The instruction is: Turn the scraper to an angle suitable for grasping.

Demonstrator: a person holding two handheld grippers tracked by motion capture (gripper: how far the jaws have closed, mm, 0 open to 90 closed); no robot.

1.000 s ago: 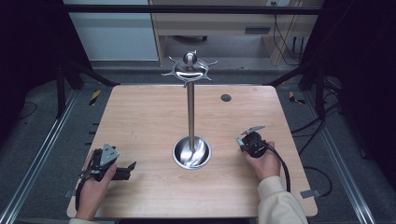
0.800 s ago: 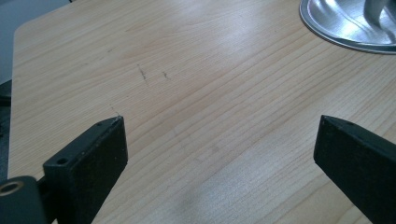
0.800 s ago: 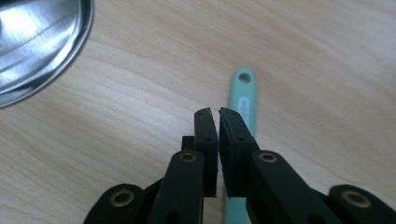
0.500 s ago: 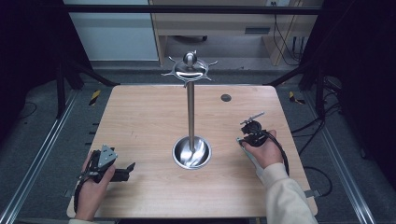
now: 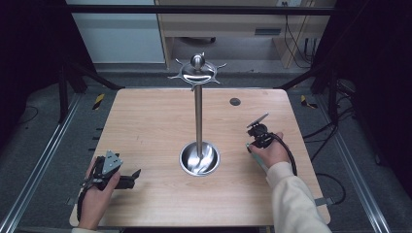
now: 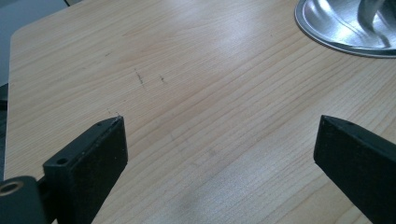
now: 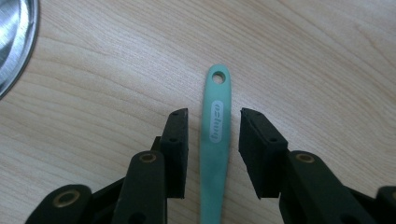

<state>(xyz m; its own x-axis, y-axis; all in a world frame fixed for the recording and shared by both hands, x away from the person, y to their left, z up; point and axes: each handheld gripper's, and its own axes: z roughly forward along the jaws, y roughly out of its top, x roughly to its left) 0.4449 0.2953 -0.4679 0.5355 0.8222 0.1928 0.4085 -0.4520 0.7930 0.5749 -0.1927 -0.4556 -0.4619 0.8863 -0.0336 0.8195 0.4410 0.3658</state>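
A teal handle (image 7: 215, 140) with a hole at its far end lies flat on the wooden table (image 5: 145, 126); in the high view a strip of it (image 5: 255, 156) shows under the right hand. My right gripper (image 7: 214, 113) straddles it. Its jaws have just been opening, and a gap now separates each pad from the handle. In the high view this gripper (image 5: 256, 141) sits right of the stand's base. My left gripper (image 5: 133, 177) rests at the table's near left corner, and its jaws (image 6: 220, 122) stand wide apart over bare wood.
A metal stand rises from mid-table: a round dished base (image 5: 199, 158), a thin pole (image 5: 198, 116) and a top disc with hooks (image 5: 197, 73). The base's rim shows in the left gripper view (image 6: 345, 28) and the right gripper view (image 7: 14, 42). A dark round spot (image 5: 235, 101) marks the far table.
My right hand and gripper have shifted a little toward the far side of the table. The left hand has stayed where it was.
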